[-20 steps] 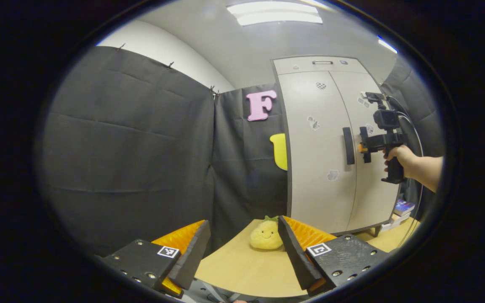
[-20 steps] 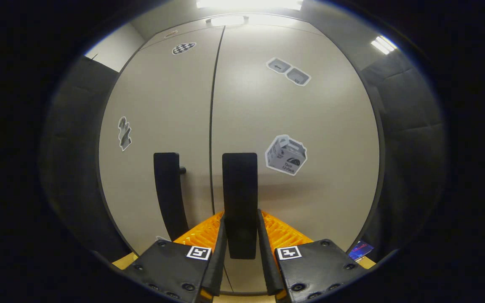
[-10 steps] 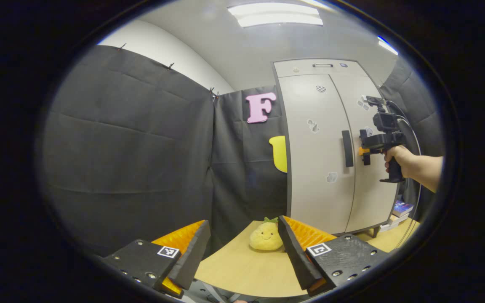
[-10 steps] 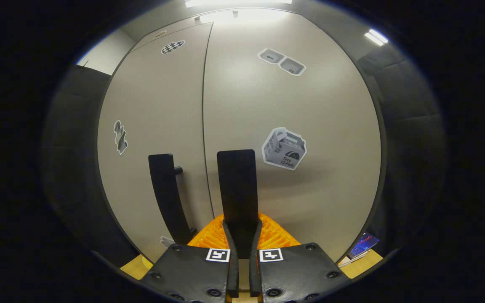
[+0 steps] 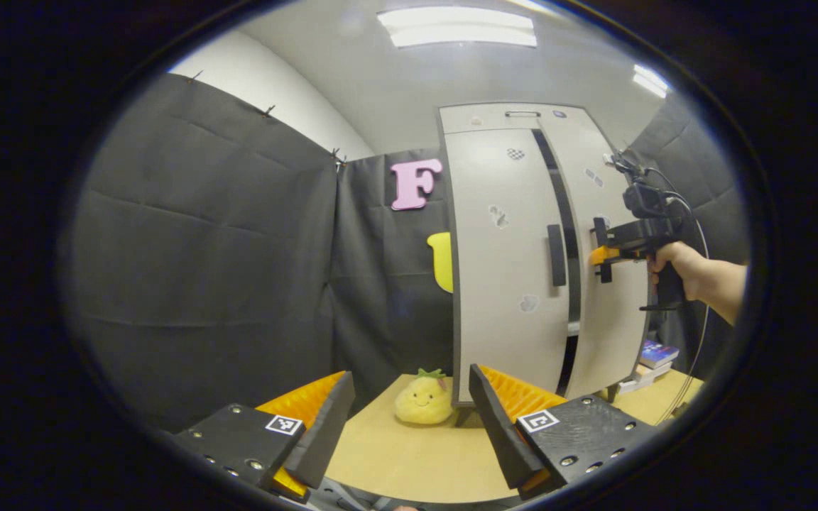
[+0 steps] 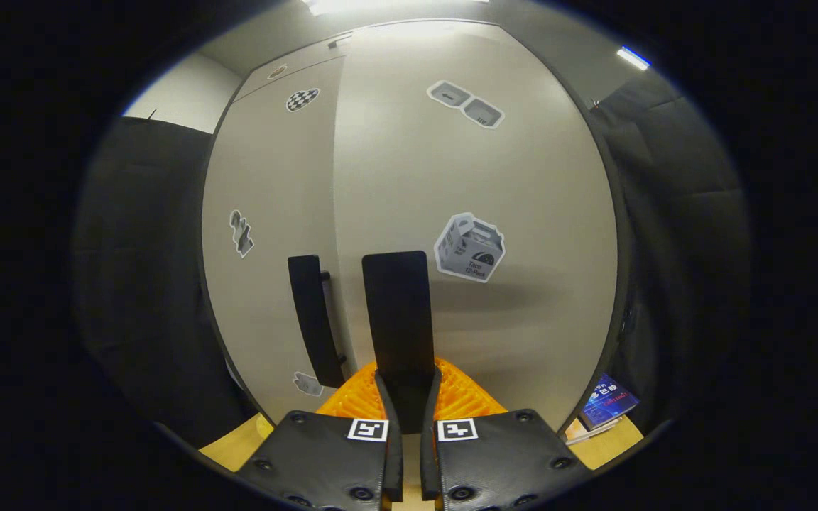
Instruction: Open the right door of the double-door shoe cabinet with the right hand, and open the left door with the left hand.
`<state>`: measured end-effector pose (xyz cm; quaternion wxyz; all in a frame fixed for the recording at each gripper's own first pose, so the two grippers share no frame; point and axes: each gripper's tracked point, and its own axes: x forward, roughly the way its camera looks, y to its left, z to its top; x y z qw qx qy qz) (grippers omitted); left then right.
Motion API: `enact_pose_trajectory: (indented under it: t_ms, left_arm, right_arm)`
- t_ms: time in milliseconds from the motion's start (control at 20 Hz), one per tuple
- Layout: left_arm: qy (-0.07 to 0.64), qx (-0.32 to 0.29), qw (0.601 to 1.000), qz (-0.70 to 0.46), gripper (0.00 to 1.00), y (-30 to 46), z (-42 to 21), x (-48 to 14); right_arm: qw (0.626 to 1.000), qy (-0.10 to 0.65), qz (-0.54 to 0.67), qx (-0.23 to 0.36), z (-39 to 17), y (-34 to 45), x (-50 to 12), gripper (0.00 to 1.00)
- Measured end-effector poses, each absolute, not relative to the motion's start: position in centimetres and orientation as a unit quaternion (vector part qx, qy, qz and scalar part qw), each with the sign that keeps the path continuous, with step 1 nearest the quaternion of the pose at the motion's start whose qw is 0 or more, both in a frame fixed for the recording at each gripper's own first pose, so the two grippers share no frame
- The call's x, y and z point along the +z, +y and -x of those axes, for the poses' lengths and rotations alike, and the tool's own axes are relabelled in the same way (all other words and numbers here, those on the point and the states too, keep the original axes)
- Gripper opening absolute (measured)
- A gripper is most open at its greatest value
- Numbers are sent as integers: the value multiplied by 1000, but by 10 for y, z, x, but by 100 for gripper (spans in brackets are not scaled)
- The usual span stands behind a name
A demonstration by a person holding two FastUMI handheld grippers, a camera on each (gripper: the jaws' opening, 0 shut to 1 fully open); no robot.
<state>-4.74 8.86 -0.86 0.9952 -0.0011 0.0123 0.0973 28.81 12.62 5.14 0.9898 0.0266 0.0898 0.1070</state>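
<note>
The beige double-door shoe cabinet (image 5: 501, 142) stands at the back of the booth. Its right door (image 6: 494, 177) is swung out a little, and a dark gap (image 5: 569, 248) shows between the two doors. My right gripper (image 6: 409, 399) is shut on the right door's black vertical handle (image 6: 398, 312); in the left gripper view that right gripper (image 5: 599, 253) is held by a hand (image 5: 673, 264). The left door (image 5: 501, 284) sits flush, its black handle (image 5: 556, 255) untouched. Far back from the cabinet, low over the table, my left gripper (image 5: 409, 420) stands open and holds nothing.
A yellow plush pineapple (image 5: 423, 399) sits on the wooden table (image 5: 409, 461) just left of the cabinet's foot. Books (image 6: 609, 403) lie stacked to the cabinet's lower right. Black cloth walls close in on both sides, and a cable (image 5: 696, 234) trails from the right gripper.
My right gripper closed on the right door's handle, then pulled it; the right door has swung out and a dark gap opened between the doors. My left gripper stayed open, nearly still.
</note>
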Motion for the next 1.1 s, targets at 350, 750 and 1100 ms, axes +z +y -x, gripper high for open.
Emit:
enact_pose_trajectory:
  t_ms: [350,750,1100]
  left_arm:
    - [-2,48,999,3,92,49,32,1]
    - [-6,11,1000,2,94,16,23,6]
    - [-3,-21,1000,-3,94,-14,18,4]
  right_arm:
    - [984,109,-26,137,-274,117,53,11]
    - [984,103,-30,142,-252,99,53,11]
    - [986,99,-32,132,-239,79,55,11]
